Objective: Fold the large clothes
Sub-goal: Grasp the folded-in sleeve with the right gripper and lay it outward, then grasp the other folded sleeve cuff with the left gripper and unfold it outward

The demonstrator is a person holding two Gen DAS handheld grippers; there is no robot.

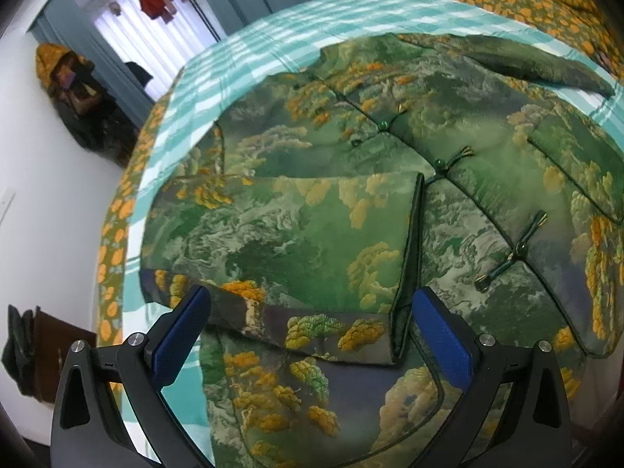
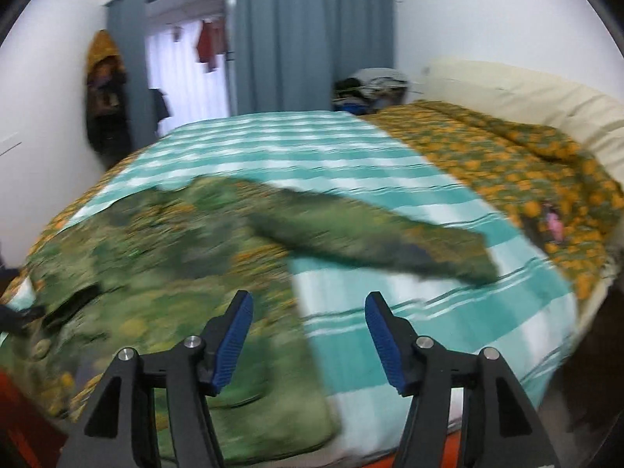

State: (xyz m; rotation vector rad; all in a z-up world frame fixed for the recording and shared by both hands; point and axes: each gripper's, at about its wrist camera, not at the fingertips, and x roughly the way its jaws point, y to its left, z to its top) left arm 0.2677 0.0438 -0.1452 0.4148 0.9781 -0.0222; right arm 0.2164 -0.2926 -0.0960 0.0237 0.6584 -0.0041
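A green jacket (image 1: 312, 210) with an orange tree pattern and knotted frog buttons (image 1: 514, 251) lies face up on a teal and white checked sheet (image 1: 273, 46). One sleeve (image 1: 280, 234) is folded across its front. My left gripper (image 1: 312, 308) is open just above the jacket, and the sleeve's cuff edge (image 1: 405, 280) lies between its blue pads without being pinched. In the blurred right wrist view the jacket (image 2: 156, 273) fills the left, and its other sleeve (image 2: 374, 234) stretches out to the right on the sheet (image 2: 429, 312). My right gripper (image 2: 309, 298) is open over the jacket's side edge, holding nothing.
An orange-flowered quilt (image 2: 507, 156) is bunched at the head of the bed against a cream headboard (image 2: 526, 93). Blue curtains (image 2: 312, 39), a pile of clothes (image 2: 370, 89) and a bright window (image 2: 183, 78) stand behind. The bed's near edge (image 2: 390, 440) drops off below my right gripper.
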